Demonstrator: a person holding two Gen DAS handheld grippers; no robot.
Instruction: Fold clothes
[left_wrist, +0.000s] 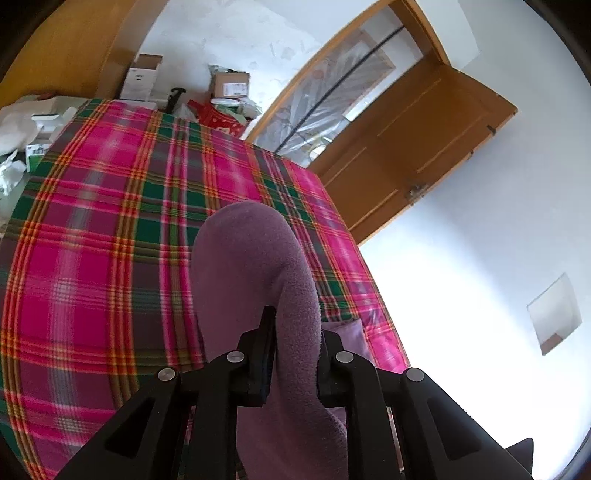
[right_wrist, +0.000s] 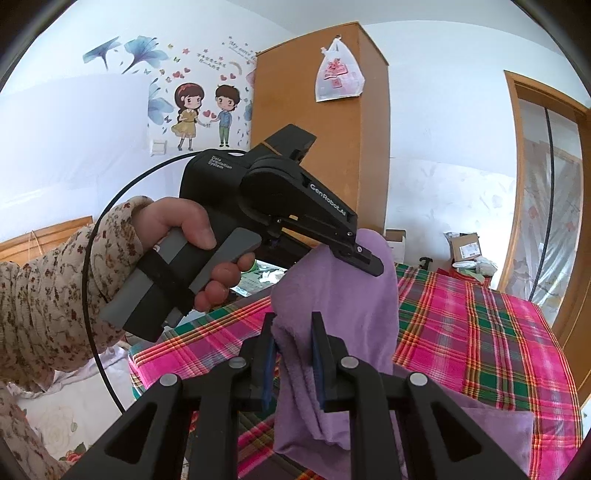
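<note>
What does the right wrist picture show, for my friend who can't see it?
Two black grippers hold up one purple cloth over a pink plaid bed: the right gripper pinches it near the camera, and the left gripper, held in a hand with a flowery sleeve, clamps its top.

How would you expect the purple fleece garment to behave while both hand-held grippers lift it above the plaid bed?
The purple fleece garment is probably floppy: it bends over and hangs in folds between the left hand-held gripper and the right hand-held gripper. Its fuzzy nap probably resists slipping. It looks light, sagging gently toward the plaid bed.
</note>
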